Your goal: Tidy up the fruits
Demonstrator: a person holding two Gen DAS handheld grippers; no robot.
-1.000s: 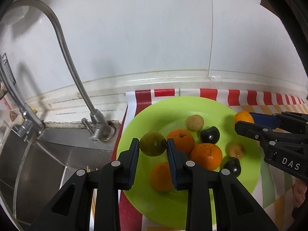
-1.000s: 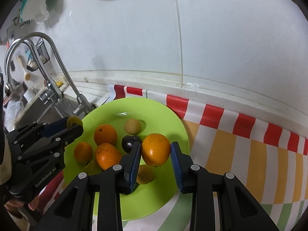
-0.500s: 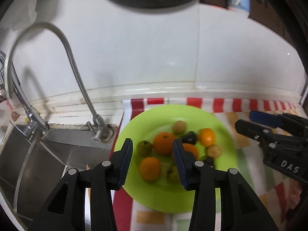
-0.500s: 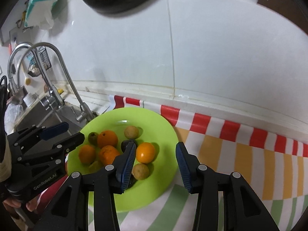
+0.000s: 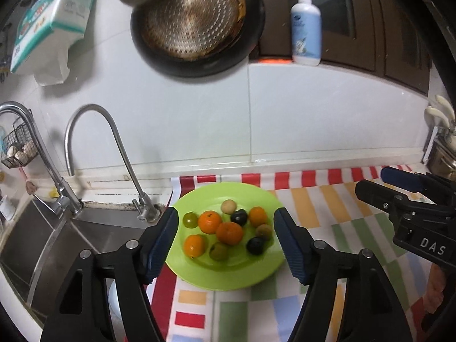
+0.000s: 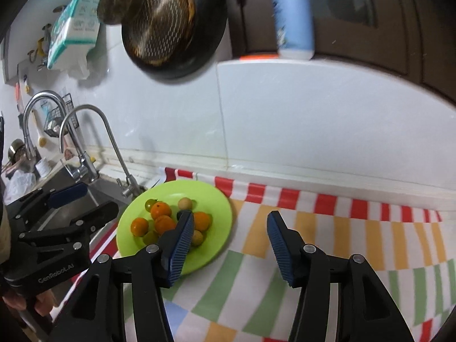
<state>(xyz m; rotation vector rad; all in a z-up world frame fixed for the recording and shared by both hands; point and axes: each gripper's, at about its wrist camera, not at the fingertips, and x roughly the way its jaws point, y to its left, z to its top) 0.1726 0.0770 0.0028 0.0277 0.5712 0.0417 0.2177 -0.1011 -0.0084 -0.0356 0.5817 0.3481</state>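
Both of your tongs are spread wide with nothing between the pads: the left tongs (image 5: 226,239) hang above the round lime-green plate (image 5: 265,270), and the right tongs (image 6: 229,242) sit off to the plate's right over the striped, multicoloured tablecloth (image 6: 342,242) on the desk. All the fruit is on that plate. You've got four orange mandarins, with one at the near left (image 5: 194,245), two touching in the middle (image 5: 210,221) (image 5: 229,233) and one at the far right (image 5: 257,216). There's a greenish round tomato-like fruit (image 5: 190,219) on the left edge of the pile, a small pale tan round fruit (image 5: 228,206) at the back, two dark, nearly black plums (image 5: 238,216) (image 5: 255,245), a brownish-yellow fruit (image 5: 262,231) on the right and a yellow-green one (image 5: 219,251) at the front. In the left view your right tongs poke in from the right side, well clear of the plate. The plate sits at the left end of the cloth, just beside the steel sink (image 5: 42,245) with its two curved chrome faucets (image 5: 114,142).
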